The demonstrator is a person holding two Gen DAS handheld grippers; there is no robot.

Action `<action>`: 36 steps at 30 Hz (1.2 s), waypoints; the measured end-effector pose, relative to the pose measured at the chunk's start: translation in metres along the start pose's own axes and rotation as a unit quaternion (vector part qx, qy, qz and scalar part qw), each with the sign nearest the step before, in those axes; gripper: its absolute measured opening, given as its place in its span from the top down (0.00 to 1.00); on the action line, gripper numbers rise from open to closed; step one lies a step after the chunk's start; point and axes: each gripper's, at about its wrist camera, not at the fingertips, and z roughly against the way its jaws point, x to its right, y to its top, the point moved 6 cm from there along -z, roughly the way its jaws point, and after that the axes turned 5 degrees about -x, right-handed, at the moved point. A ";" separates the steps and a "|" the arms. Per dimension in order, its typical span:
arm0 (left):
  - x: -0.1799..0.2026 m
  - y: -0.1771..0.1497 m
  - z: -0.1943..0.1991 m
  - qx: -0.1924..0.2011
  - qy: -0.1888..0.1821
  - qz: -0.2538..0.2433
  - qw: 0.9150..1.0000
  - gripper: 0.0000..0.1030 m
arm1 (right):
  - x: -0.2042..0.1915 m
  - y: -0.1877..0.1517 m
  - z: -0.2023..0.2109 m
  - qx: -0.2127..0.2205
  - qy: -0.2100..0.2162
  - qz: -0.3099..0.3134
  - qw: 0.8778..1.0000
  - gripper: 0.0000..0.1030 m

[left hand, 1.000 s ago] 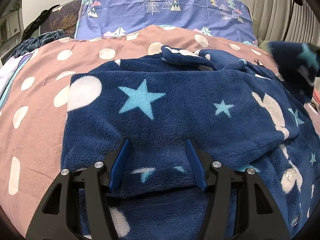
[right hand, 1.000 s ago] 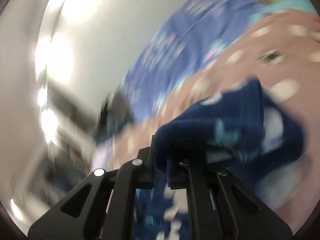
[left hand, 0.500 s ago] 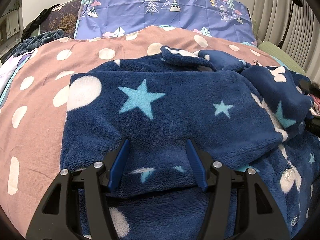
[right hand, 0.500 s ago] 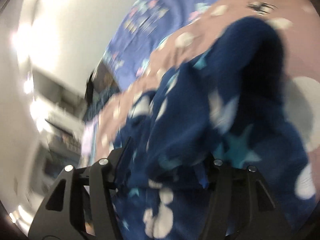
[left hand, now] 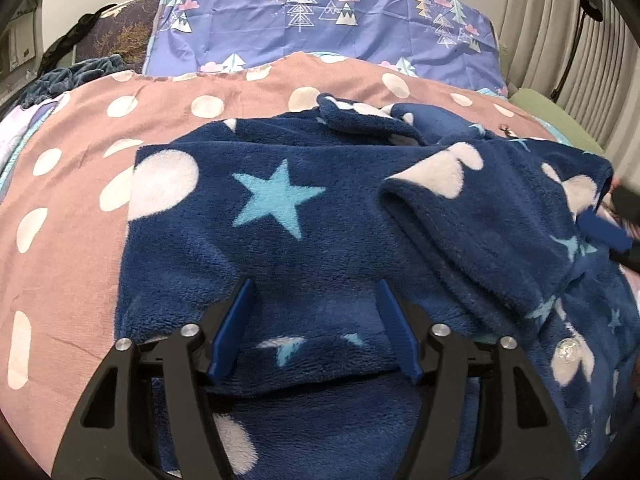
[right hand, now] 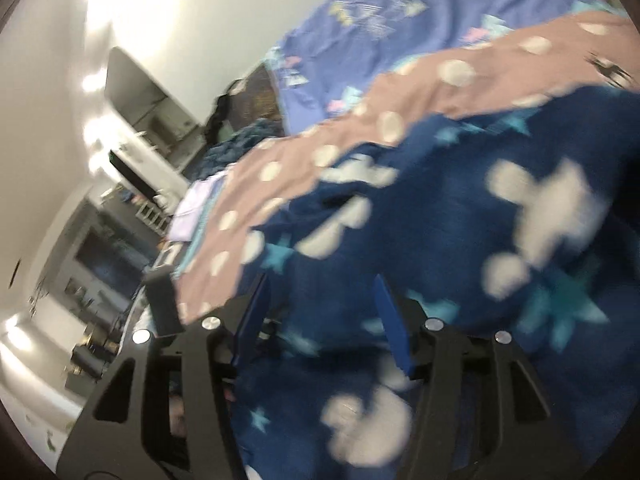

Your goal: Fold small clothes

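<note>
A navy fleece garment (left hand: 304, 248) with light blue stars and white shapes lies on the pink spotted bedspread (left hand: 72, 168). Its right sleeve (left hand: 492, 216) is folded across the body. My left gripper (left hand: 314, 292) is open and rests low over the garment's near fold, with fleece between its blue fingers. My right gripper (right hand: 320, 284) is open over the same garment (right hand: 460, 220), tilted and blurred. One blue finger (left hand: 604, 230) of the right gripper shows at the right edge of the left wrist view, beside the sleeve.
A purple pillowcase (left hand: 320, 28) with tree prints lies at the head of the bed. Dark clothing (left hand: 68, 76) is heaped at the far left. A ribbed wall and a lamp stand (left hand: 576, 40) are at the right. Room furniture (right hand: 132, 128) shows left in the right wrist view.
My right gripper carried the sleeve leftward over the garment's body, then opened and let it go. The sleeve now lies folded across. My left gripper has not moved.
</note>
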 end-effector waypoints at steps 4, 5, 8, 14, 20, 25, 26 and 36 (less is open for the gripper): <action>0.003 0.002 0.012 0.012 -0.076 0.017 0.997 0.22 | 0.024 -0.019 0.010 0.004 -0.029 -0.003 1.000 0.47; 0.006 0.003 0.018 0.016 -0.112 0.032 0.993 0.22 | 0.032 -0.021 0.006 0.004 -0.042 -0.007 0.999 0.47; 0.023 0.008 0.027 0.015 -0.208 0.073 0.975 0.17 | 0.056 -0.036 0.003 0.002 -0.067 -0.030 0.997 0.67; 0.073 0.011 -0.001 -0.034 -0.207 0.055 0.976 0.13 | 0.053 -0.039 -0.002 -0.002 -0.093 -0.011 0.996 0.66; 0.093 0.039 0.017 0.011 -0.209 0.027 0.978 0.90 | 0.056 -0.041 0.000 -0.004 -0.093 -0.013 0.996 0.66; 0.095 0.073 0.078 0.094 -0.128 -0.054 0.986 0.90 | 0.055 -0.043 0.001 -0.004 -0.090 -0.009 0.996 0.63; 0.090 0.080 0.091 0.106 -0.114 -0.064 0.986 0.90 | 0.055 -0.043 0.001 -0.004 -0.090 -0.009 0.996 0.62; -0.002 0.077 0.082 0.064 -0.015 -0.038 0.997 0.85 | 0.048 -0.044 -0.005 -0.006 -0.094 0.003 0.996 0.56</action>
